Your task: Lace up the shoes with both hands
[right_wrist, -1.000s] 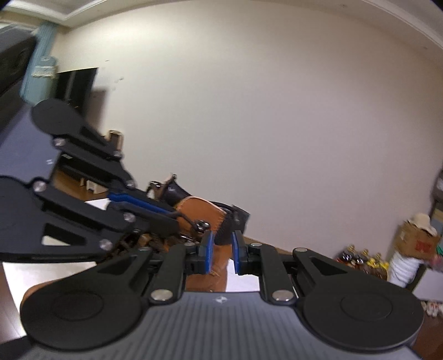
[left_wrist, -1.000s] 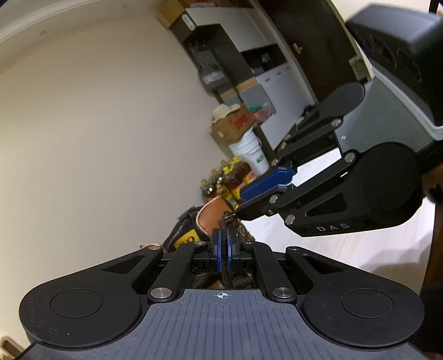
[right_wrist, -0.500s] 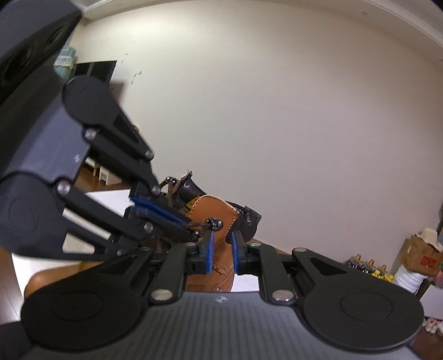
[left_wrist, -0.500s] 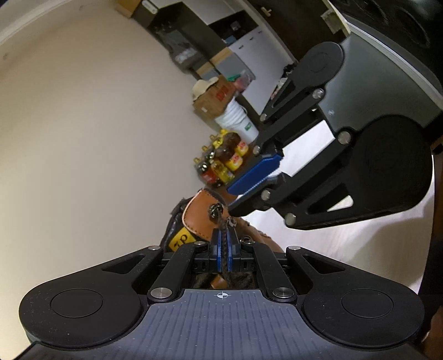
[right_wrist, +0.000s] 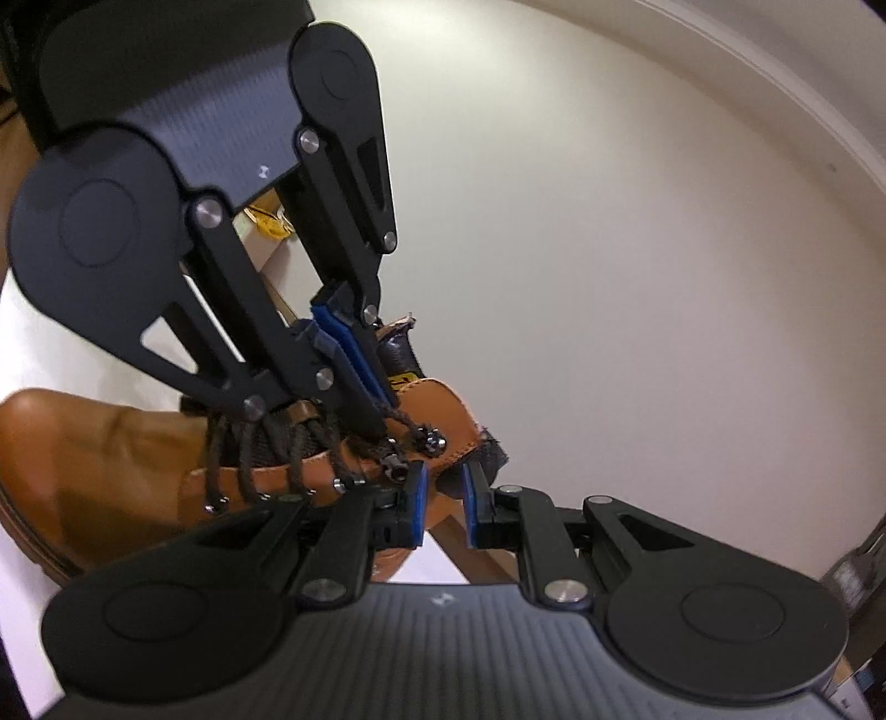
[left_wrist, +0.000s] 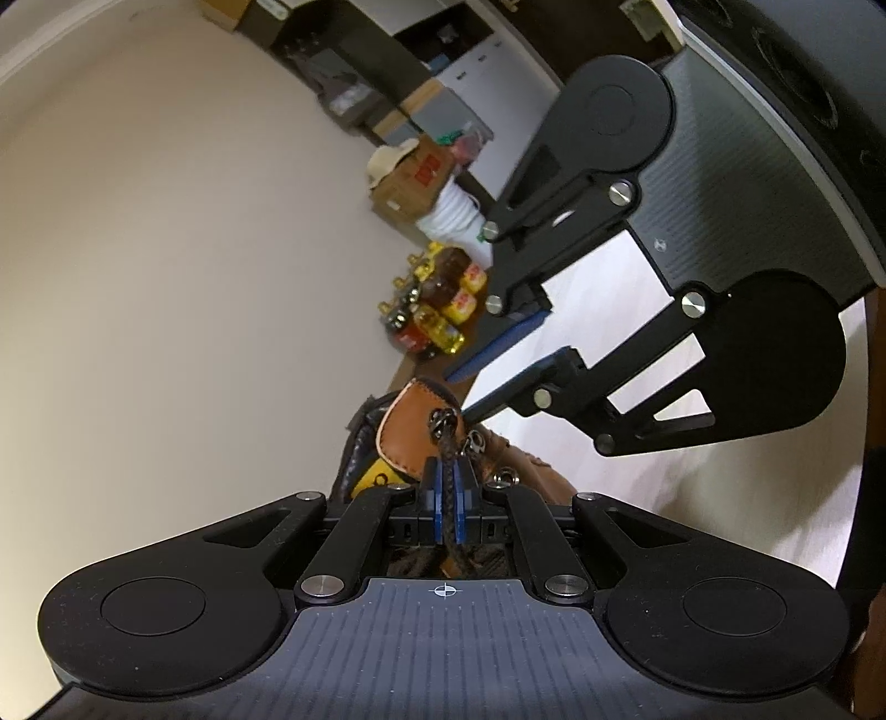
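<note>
My tongs work on the brown boot's lace.

The boot (right_wrist: 99,471) lies on the white counter (right_wrist: 22,354). My left tongs (left_wrist: 447,498) are pinching the dark lace (left_wrist: 446,443) near the top hook. My right tongs (right_wrist: 441,501) are spread a little, with the boot's top edge between them, not squeezed.

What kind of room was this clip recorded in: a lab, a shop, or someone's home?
Most likely a room in a home, used partly for storage. By the plain wall stand bottles of cooking oil, a white bucket and a cardboard box, with cabinets behind. The brown boot sits on a white surface.
</note>
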